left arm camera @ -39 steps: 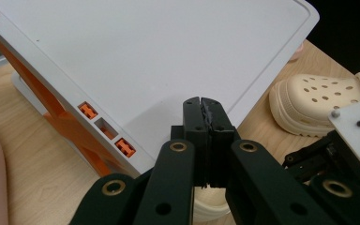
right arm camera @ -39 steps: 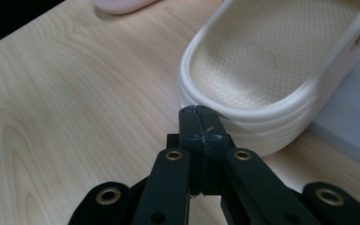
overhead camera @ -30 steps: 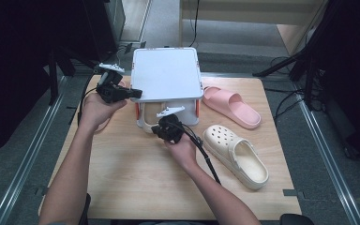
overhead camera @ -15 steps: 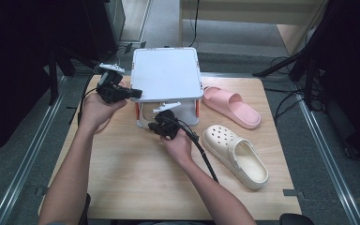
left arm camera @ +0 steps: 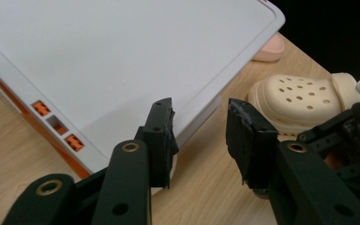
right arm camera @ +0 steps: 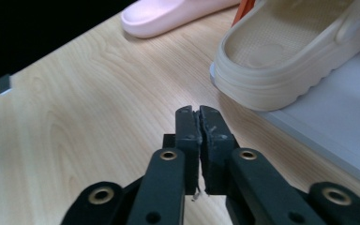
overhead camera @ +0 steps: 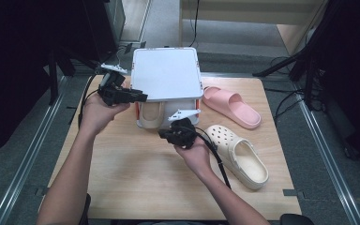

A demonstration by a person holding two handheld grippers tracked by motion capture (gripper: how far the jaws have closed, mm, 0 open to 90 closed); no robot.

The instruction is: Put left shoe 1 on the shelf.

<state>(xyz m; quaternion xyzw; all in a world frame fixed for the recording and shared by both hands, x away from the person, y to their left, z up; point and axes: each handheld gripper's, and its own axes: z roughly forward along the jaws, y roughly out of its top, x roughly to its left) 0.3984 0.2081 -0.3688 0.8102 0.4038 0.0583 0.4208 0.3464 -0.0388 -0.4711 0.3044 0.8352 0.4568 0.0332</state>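
Observation:
A white storage box (overhead camera: 193,104) with orange trim stands at the table's back, its white lid (overhead camera: 166,72) tilted up at the front. One cream clog (overhead camera: 151,114) lies inside it. My left gripper (overhead camera: 140,97) is at the lid's front-left corner. Its jaws have just been opening, and the lid's edge (left arm camera: 201,119) sits loosely between them in the left gripper (left arm camera: 199,126) view. My right gripper (overhead camera: 165,135) hovers in front of the box. Its jaws have just been opening slightly, but the right gripper (right arm camera: 198,117) pads still meet with nothing between them. The clog (right arm camera: 281,51) lies just beyond.
A second cream clog (overhead camera: 236,152) lies on the wooden table at the right, with a pink slipper (overhead camera: 229,105) behind it beside the box. Bare wood stretches in front of the box (overhead camera: 122,178). Black cables trail from both grippers.
My right gripper has drawn back from the box's front, toward the person and slightly right. The left hand and the lid have stayed put.

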